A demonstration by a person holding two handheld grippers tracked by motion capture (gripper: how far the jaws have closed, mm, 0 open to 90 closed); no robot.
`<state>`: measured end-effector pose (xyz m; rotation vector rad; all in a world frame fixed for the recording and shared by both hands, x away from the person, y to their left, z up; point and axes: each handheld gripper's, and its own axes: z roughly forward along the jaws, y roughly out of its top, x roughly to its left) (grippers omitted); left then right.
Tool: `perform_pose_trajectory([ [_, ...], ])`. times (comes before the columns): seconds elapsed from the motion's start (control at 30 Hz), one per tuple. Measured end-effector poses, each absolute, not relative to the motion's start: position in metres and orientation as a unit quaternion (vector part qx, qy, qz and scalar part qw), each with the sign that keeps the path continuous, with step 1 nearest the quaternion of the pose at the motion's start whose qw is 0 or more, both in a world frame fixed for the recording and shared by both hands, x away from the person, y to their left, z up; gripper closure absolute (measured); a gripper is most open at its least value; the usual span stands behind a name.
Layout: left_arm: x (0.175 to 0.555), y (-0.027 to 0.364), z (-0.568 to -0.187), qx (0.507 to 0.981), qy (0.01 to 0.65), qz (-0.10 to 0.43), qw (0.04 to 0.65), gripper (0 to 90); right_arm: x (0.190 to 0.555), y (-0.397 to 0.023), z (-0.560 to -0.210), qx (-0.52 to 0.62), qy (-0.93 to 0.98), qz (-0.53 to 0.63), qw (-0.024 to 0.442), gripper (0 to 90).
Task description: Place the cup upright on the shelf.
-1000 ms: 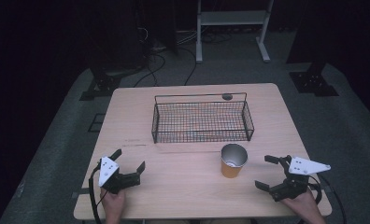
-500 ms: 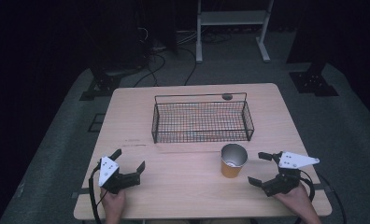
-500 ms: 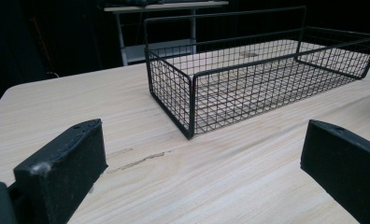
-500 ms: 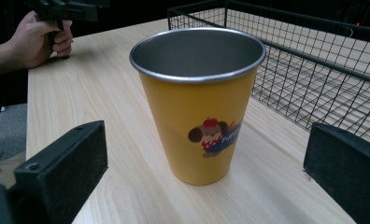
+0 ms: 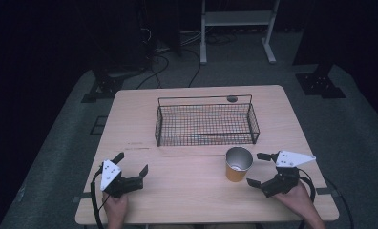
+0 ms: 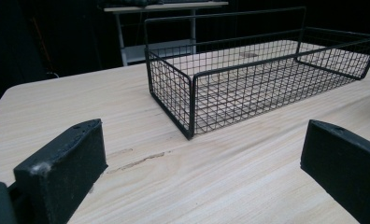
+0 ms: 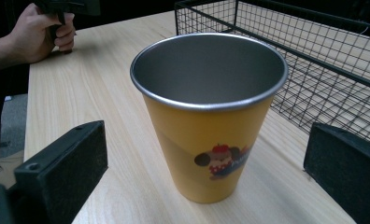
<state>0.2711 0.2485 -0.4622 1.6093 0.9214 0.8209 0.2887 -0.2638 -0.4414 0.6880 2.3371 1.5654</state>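
Observation:
An orange cup (image 5: 237, 163) with a metal rim and a cartoon print stands upright on the table in front of the wire basket (image 5: 205, 123). In the right gripper view the cup (image 7: 209, 116) sits close ahead, between the two jaws without touching them. My right gripper (image 5: 259, 169) is open, just right of the cup. My left gripper (image 5: 131, 161) rests open near the table's front left, with nothing between its jaws. From the left gripper view the black basket (image 6: 262, 79) appears empty.
The wooden table (image 5: 130, 119) carries a small dark round hole (image 5: 232, 98) behind the basket. A white metal stand (image 5: 237, 19) and cables lie on the dark floor beyond. The other hand (image 7: 38, 32) holds its gripper far across in the right gripper view.
My right gripper has moved left toward the cup, closing the gap. The left gripper and the cup have stayed put.

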Motion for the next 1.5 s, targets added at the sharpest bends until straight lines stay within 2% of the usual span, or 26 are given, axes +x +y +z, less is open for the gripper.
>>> perform_pose_trajectory([
  [1.5, 0.271, 0.248, -0.462, 0.674, 0.383, 0.344, 0.53, 0.0, 0.323, -0.214, -0.44, 0.221, 0.823, 0.513, 0.103, 0.0],
])
